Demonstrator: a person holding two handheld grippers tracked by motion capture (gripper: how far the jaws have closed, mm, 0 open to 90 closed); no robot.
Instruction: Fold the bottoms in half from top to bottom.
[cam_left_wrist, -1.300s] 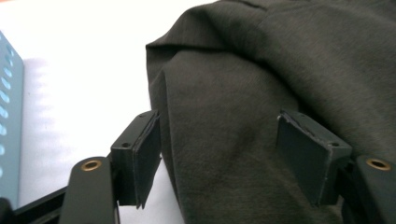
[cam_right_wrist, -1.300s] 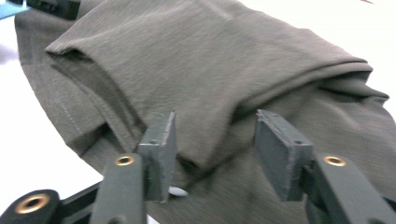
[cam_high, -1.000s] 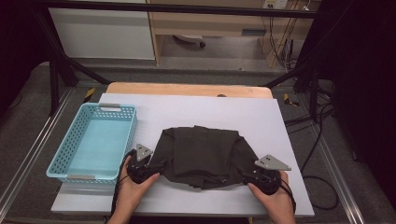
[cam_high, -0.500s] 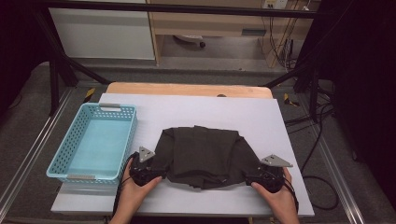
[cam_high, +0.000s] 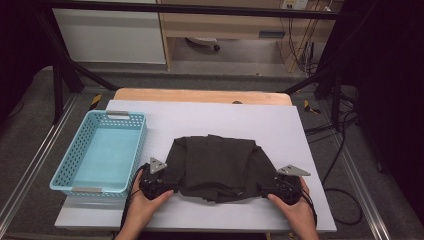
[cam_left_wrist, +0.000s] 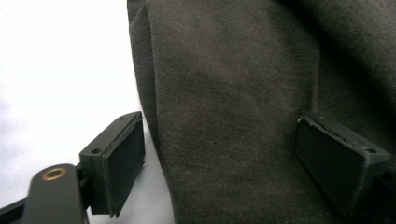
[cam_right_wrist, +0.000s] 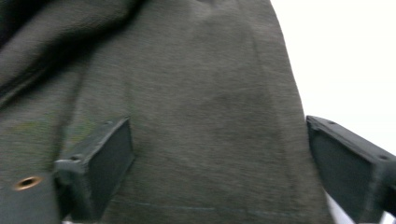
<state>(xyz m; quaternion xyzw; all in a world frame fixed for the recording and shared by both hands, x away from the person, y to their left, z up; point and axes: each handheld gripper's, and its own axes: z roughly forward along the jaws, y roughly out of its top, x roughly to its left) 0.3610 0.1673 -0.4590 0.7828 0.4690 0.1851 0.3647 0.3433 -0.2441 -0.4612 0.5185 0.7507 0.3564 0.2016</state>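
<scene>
A dark grey garment (cam_high: 215, 162) lies folded on the white table (cam_high: 225, 120). My left gripper (cam_high: 171, 188) is at the garment's near left edge and my right gripper (cam_high: 266, 189) at its near right edge, each held in a hand. In the left gripper view the cloth (cam_left_wrist: 243, 93) lies between the spread jaws of the left gripper (cam_left_wrist: 224, 149); the pads (cam_left_wrist: 122, 163) stand off it. In the right gripper view the cloth (cam_right_wrist: 187, 93) likewise sits loose inside the right gripper (cam_right_wrist: 222, 154). Both pairs of jaws have just been opening.
An empty light-blue perforated basket (cam_high: 107, 116) stands at the table's left, close to the left hand. A wooden strip (cam_high: 200, 95) runs along the far edge. Cables (cam_high: 345, 190) trail on the floor to the right.
The right gripper has sunk slightly toward the table at the garment's edge. The left hand and the garment have stayed where they were.
</scene>
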